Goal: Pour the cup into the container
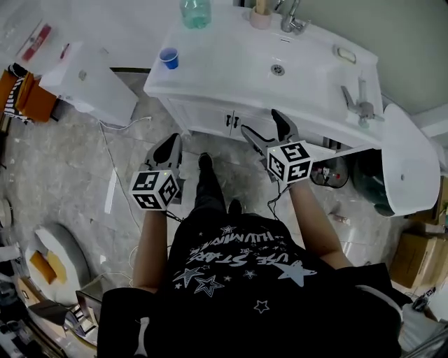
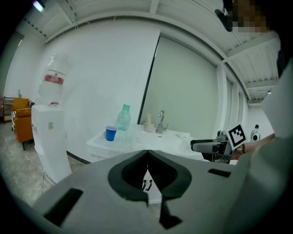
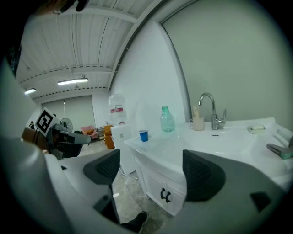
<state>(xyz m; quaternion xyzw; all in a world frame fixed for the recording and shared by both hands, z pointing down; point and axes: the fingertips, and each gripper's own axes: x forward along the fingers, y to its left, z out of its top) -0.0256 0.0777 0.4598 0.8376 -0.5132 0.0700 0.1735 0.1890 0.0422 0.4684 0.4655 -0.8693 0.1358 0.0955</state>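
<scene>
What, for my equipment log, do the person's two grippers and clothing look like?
The left gripper and right gripper match: grey bodies, black ribbed pads, each carrying a white cube with black square markers. A thin dark cable hangs below the right one. The person wears a black short-sleeved T-shirt printed with white stars and lettering.

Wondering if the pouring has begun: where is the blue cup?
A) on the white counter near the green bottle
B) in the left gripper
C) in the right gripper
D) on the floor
A: the blue cup stands on the counter near the green bottle; the left gripper and right gripper hold nothing.
</scene>
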